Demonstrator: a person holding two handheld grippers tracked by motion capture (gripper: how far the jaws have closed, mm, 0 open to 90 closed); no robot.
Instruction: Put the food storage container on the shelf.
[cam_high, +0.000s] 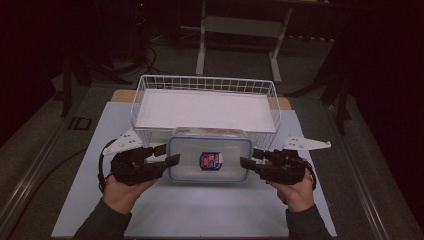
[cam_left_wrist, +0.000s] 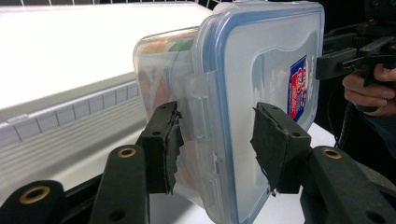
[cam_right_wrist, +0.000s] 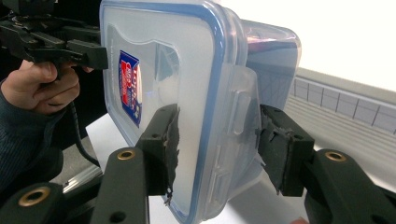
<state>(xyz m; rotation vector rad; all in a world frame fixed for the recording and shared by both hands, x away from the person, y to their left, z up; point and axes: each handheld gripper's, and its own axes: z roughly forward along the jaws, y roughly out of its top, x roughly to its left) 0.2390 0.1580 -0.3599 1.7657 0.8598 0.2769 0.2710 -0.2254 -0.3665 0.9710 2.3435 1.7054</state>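
A clear plastic food container (cam_high: 210, 160) with a blue-rimmed lid and a red and blue sticker hangs level between my two grippers, just in front of the wire basket (cam_high: 205, 78). My left gripper (cam_high: 171, 154) is shut on its left end. In the left gripper view the pads (cam_left_wrist: 163, 144) press the container (cam_left_wrist: 261, 60) above and below the side latch. My right gripper (cam_high: 249, 157) is shut on the right end; in the right gripper view its pads (cam_right_wrist: 282, 149) clamp the lid and base of the container (cam_right_wrist: 187, 70). Coloured contents show faintly through the wall.
The white wire basket, lined with a white sheet (cam_left_wrist: 70, 42), stands right behind the container on a white mat (cam_high: 200, 210). The tabletop's wooden edge (cam_high: 122, 95) shows past the mat. A desk frame (cam_high: 240, 30) stands on the dark floor beyond.
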